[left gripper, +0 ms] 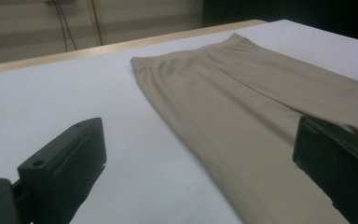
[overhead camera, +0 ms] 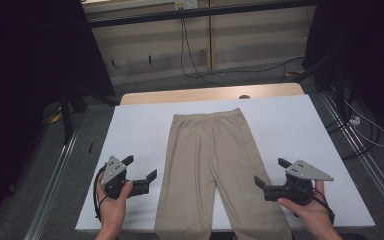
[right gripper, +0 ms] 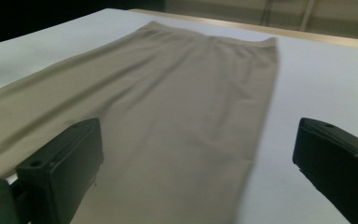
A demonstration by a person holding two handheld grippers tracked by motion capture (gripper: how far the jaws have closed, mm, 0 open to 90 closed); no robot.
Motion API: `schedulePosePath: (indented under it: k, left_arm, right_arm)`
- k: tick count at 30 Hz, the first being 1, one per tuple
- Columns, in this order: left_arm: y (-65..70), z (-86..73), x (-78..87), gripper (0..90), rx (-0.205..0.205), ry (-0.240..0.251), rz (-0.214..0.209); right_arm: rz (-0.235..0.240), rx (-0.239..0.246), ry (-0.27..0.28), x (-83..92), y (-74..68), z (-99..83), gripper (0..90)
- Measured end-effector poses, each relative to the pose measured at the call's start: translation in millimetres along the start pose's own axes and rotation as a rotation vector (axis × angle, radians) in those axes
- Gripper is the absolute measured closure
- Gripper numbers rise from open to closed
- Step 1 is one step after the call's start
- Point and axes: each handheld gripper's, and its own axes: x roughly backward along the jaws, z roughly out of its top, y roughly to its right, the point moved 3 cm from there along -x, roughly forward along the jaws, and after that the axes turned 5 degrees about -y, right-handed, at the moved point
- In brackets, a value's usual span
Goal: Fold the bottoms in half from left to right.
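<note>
A pair of beige trousers (overhead camera: 210, 165) lies flat on the white table (overhead camera: 290, 120), waistband at the far side and both legs running toward the near edge. My left gripper (overhead camera: 141, 167) hovers just left of the left leg, held in a hand, its jaws wide apart and empty. My right gripper (overhead camera: 269, 171) sits at the outer edge of the right leg, also open and empty. In the left gripper view the trousers (left gripper: 242, 107) stretch ahead between the jaws of the left gripper (left gripper: 200, 140). The right gripper view shows the cloth (right gripper: 168, 93) in front of the right gripper (right gripper: 198, 140).
A bare wooden strip (overhead camera: 205, 94) borders the table's far edge. Beyond it are pale cabinet panels with black cables (overhead camera: 190, 60) trailing over the grey floor. Metal rails (overhead camera: 360, 150) flank the table, with dark curtains on both sides.
</note>
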Motion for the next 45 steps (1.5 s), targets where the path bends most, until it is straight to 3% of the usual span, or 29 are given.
schedulePosePath:
  k: [2, 3, 6, 9, 11, 14, 16, 17, 19, 20, 21, 22, 24, 27, 28, 30, 32, 33, 34, 38, 39, 41, 43, 45]
  left_arm:
    - [-0.2, 0.8, -2.6, 3.1, -0.002, -0.003, -0.006]
    - [-0.7, 1.4, -5.7, 3.6, 0.003, -0.011, -0.010]
    - [-6.0, 5.9, -23.2, 5.2, 0.013, -0.030, -0.026]
    - [-8.7, 10.8, -31.8, 5.6, 0.013, -0.031, -0.019]
    - [-10.7, 16.6, -40.0, 5.7, 0.011, -0.033, -0.015]
    - [-15.7, 26.1, -51.7, 6.4, 0.009, -0.023, -0.019]
    - [-23.6, 34.8, -60.8, 7.5, 0.002, 0.003, -0.053]
    - [-23.6, 34.8, -60.8, 7.9, 0.002, 0.003, -0.053]
    - [-29.1, 38.4, -64.1, 8.7, -0.007, 0.017, -0.015]
    - [-32.7, 40.5, -67.7, 10.9, 0.033, 0.035, -0.014]
    - [-32.7, 40.5, -67.7, 11.0, 0.033, 0.035, -0.014]
    - [-33.1, 42.9, -73.2, 11.0, 0.036, 0.006, -0.034]
    - [-33.0, 44.1, -76.4, 11.0, 0.019, -0.004, -0.041]
    - [-32.5, 46.9, -88.9, 11.1, 0.034, -0.037, -0.074]
    - [-32.4, 48.9, -94.0, 11.1, 0.034, -0.053, -0.082]
    - [-32.2, 54.3, -103.4, 11.3, 0.020, -0.075, -0.082]
    - [-31.7, 65.7, -117.3, 11.4, 0.025, -0.061, -0.091]
    - [-31.7, 65.7, -117.3, 11.4, 0.025, -0.061, -0.091]
    - [-31.2, 71.9, -127.7, 11.4, 0.012, -0.060, -0.089]
    - [-31.6, 78.4, -142.6, 11.4, -0.020, -0.071, -0.090]
    - [-32.6, 79.6, -146.8, 11.4, -0.021, -0.068, -0.110]
    - [-35.7, 79.6, -152.1, 11.1, -0.034, -0.065, -0.101]
    - [-40.2, 76.0, -154.8, 10.7, -0.050, -0.080, -0.074]
    - [-44.9, 72.6, -154.2, 9.7, -0.038, -0.093, -0.074]
  right_arm:
    - [0.020, 0.010, -0.005, -4.0, -4.5, 1.2, 1.9]
    - [0.053, 0.029, -0.016, -12.0, -13.7, 4.6, 2.6]
    - [0.095, 0.055, -0.022, -24.6, -26.2, 11.6, 4.0]
    - [0.122, 0.061, -0.023, -34.1, -33.8, 17.1, 4.2]
    - [0.152, 0.073, -0.042, -49.7, -44.0, 25.9, 5.3]
    - [0.176, 0.078, -0.056, -58.9, -52.0, 31.5, 5.9]
    - [0.197, 0.080, -0.077, -68.6, -67.2, 37.2, 6.9]
    - [0.197, 0.080, -0.077, -68.6, -67.2, 37.2, 6.9]
    - [0.229, 0.094, -0.080, -73.3, -78.6, 39.7, 7.5]
    - [0.239, 0.121, -0.082, -79.1, -88.3, 41.7, 7.7]
    - [0.239, 0.121, -0.082, -79.1, -88.3, 41.7, 7.7]
    - [0.249, 0.126, -0.108, -85.6, -95.6, 43.9, 10.9]
    - [0.264, 0.119, -0.130, -88.4, -98.7, 45.1, 12.8]
    - [0.294, 0.124, -0.165, -96.9, -109.3, 47.7, 12.7]
    - [0.311, 0.138, -0.200, -101.8, -117.8, 48.8, 13.2]
    - [0.318, 0.144, -0.216, -103.5, -122.5, 49.3, 14.0]
    - [0.356, 0.162, -0.253, -108.3, -136.5, 52.4, 20.1]
    - [0.356, 0.162, -0.253, -108.3, -136.5, 52.4, 20.1]
    - [0.394, 0.158, -0.260, -111.5, -145.0, 55.6, 20.4]
    - [0.418, 0.139, -0.287, -117.8, -155.8, 58.4, 18.6]
    - [0.422, 0.128, -0.330, -124.7, -162.4, 57.8, 19.9]
    - [0.428, 0.127, -0.351, -128.5, -165.5, 56.9, 20.4]
    - [0.408, 0.162, -0.360, -135.2, -172.7, 55.3, 20.8]
    - [0.382, 0.201, -0.361, -140.3, -180.8, 53.7, 20.0]
